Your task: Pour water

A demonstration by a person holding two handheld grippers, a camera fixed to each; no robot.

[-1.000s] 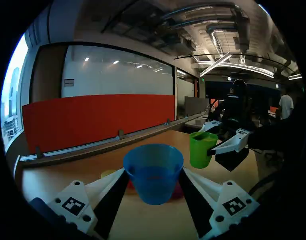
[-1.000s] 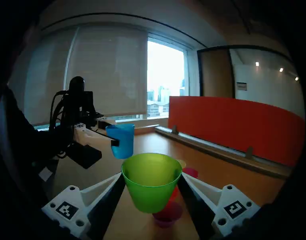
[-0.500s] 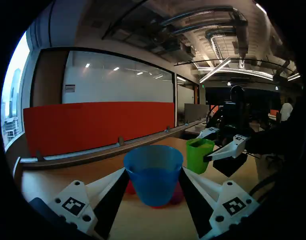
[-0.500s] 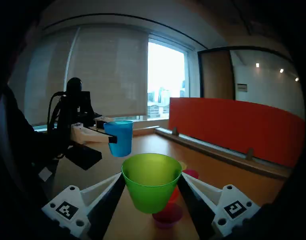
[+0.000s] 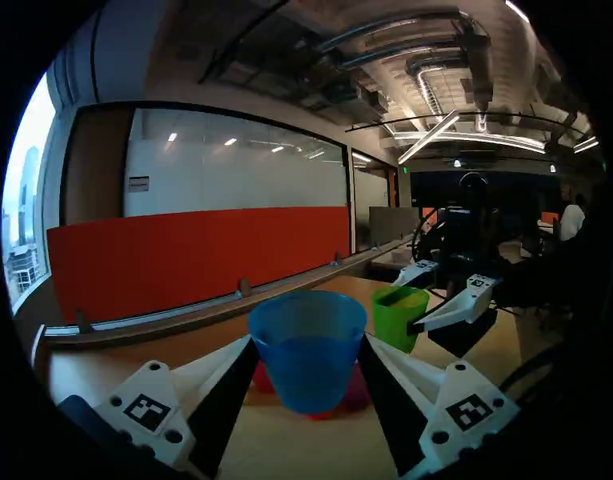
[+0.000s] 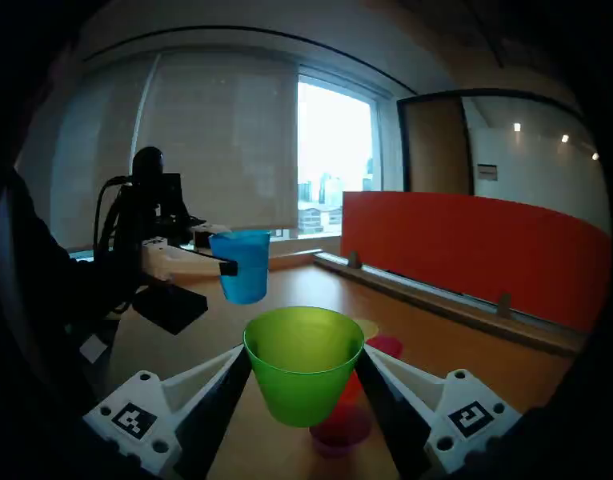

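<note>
Jaws of the left gripper [image 5: 306,356] pinch a translucent blue plastic cup [image 5: 307,352] at lower centre. Jaws of the right gripper [image 6: 303,372] pinch a bright green plastic cup [image 6: 303,364] likewise, both held above the wooden desk [image 6: 434,336]. The rims are apart, so tipping now, or too quickly, would likely spill onto the desk. The left gripper view shows a darker band in the blue cup, probably water. The right gripper view looks into the green cup's mouth, seemingly empty.
</note>
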